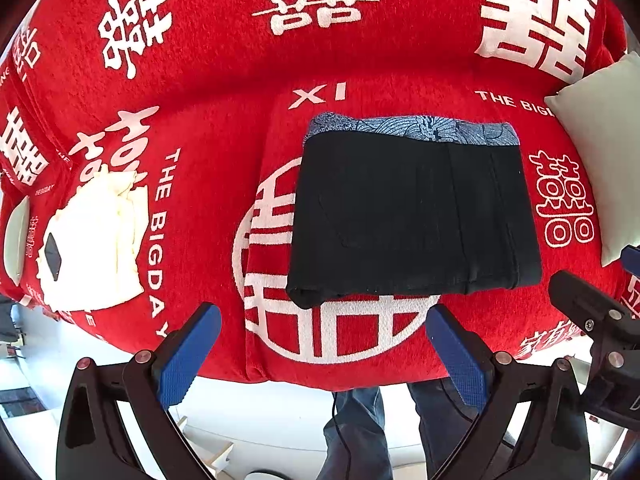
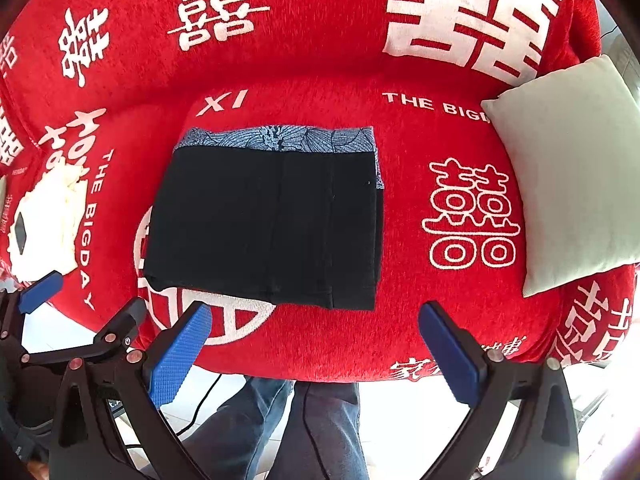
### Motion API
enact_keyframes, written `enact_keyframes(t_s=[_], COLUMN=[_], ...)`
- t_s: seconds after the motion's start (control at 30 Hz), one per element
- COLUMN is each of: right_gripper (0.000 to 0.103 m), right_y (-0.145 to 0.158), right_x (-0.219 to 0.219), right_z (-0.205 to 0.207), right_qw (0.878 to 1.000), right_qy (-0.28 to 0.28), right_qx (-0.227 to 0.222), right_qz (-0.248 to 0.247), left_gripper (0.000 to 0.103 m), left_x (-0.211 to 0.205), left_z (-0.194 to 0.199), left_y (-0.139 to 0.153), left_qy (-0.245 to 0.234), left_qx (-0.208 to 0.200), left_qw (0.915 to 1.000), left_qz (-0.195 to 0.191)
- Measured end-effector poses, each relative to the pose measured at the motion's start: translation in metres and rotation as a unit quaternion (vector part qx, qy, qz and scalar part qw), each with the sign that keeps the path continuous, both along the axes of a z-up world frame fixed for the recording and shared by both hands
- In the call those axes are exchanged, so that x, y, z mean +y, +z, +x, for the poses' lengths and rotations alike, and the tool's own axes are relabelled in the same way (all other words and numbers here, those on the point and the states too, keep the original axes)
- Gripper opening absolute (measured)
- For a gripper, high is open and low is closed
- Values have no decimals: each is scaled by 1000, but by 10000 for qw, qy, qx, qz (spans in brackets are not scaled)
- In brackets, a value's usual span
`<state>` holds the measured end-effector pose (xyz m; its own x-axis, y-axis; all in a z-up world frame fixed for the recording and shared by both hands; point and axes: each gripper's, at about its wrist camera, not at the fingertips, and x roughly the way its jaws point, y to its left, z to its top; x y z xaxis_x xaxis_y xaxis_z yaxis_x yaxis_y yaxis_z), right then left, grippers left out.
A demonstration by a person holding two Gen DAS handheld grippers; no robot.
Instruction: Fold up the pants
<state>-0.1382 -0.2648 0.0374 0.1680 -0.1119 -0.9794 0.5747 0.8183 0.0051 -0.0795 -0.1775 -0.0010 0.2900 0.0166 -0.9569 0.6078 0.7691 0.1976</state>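
Black pants lie folded into a flat rectangle on the red sofa seat, with a blue patterned waistband lining showing along the far edge. They also show in the right wrist view. My left gripper is open and empty, held in front of the seat's front edge, just short of the pants. My right gripper is open and empty, also back from the pants' near edge. The left gripper shows at the lower left of the right wrist view.
A cream folded cloth with a small dark object on it lies at the seat's left. A pale cushion leans at the right. The sofa back rises behind. A person's jeans-clad legs stand below the seat edge.
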Motion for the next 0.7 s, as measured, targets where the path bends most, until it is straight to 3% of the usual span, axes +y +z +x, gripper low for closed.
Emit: enact_keyframes(t_s=[0.7], right_gripper=[103], right_y=[-5], right_x=[0], right_z=[5], right_qw=[10000], right_qy=[-10], right_qx=[61], right_qz=[38], left_gripper=[103], left_x=[2], left_z=[5], left_y=[-6], left_qy=[-11], left_qx=[94], left_qw=[10000], left_qz=[7])
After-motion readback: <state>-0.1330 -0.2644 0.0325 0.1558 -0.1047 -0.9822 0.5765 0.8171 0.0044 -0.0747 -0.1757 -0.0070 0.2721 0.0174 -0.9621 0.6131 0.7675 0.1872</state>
